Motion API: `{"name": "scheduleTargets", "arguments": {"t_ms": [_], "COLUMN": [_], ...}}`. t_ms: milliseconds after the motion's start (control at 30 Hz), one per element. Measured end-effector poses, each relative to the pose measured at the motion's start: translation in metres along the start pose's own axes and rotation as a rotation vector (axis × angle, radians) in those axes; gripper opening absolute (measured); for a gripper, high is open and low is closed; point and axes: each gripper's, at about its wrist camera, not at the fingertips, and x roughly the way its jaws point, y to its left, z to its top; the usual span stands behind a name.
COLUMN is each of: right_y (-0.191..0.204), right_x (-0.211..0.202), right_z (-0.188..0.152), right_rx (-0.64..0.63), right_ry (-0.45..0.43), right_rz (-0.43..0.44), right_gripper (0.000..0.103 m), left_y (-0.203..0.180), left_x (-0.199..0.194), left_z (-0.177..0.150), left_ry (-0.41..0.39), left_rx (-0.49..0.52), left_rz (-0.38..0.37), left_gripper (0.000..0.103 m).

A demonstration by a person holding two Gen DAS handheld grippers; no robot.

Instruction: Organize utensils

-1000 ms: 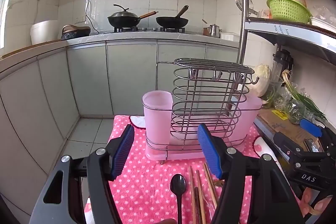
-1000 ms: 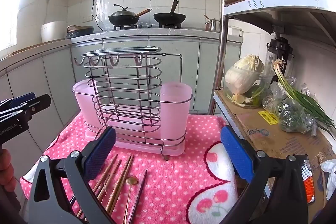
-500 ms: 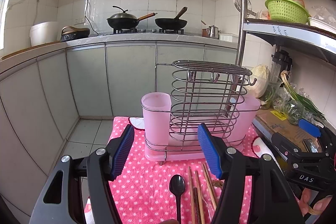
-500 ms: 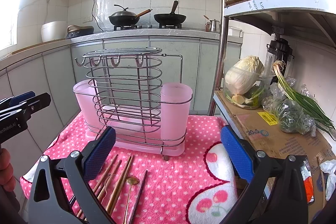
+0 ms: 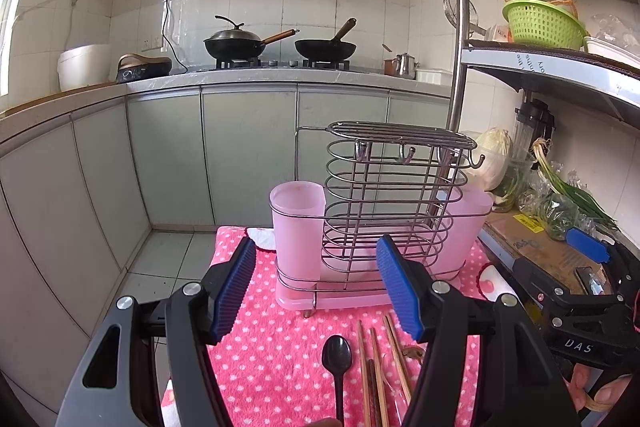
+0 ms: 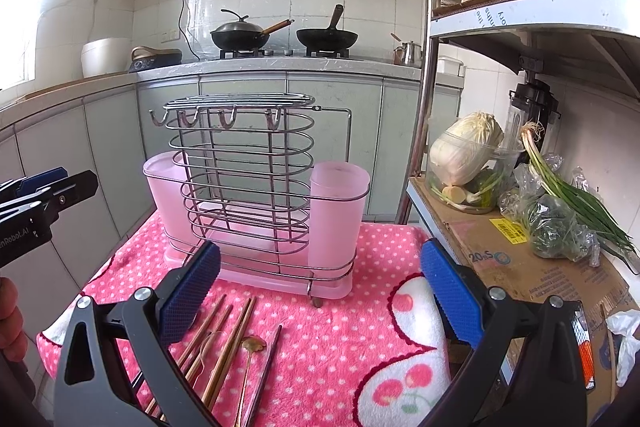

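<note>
The rack (image 5: 384, 219), a wire frame on a pink tray with a pink cup (image 5: 298, 223) at each end, stands upright at the far side of the pink dotted cloth (image 5: 260, 339), and the utensils lie loose on the cloth just in front of it, none yet inside; the sorting looks barely begun. The black spoon (image 5: 338, 359) lies nearest the rack's left cup, bowl toward the rack and handle running back toward the camera. The chopsticks (image 5: 376, 367) lie side by side to its right, long axes also running toward the rack, splayed slightly rather than parallel. A small brass-coloured spoon (image 6: 252, 345) sits among them, bowl likewise toward the rack. The left gripper (image 5: 316, 283) hangs above the spoon with its jaws spread wide and holding nothing, probably lined up to drop onto the handle. The right gripper (image 6: 320, 291), also spread and empty, hovers right of the chopsticks, in front of the rack's right cup (image 6: 338, 211).
</note>
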Motion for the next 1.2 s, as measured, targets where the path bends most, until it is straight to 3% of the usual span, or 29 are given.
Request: {"name": "scheduleTargets", "arguments": {"t_ms": [1200], "right_y": [0.0013], "right_x": [-0.0026], "right_z": [0.0064], "right_rx": [-0.025], "right_ry": [-0.008], "right_rz": [-0.001], "right_gripper": [0.1], "left_y": [0.0023], "left_x": [-0.0034], "left_z": [0.0042], "left_ry": [-0.013], "left_rx": [-0.002], "left_rz": [0.001], "left_gripper": [0.062]}}
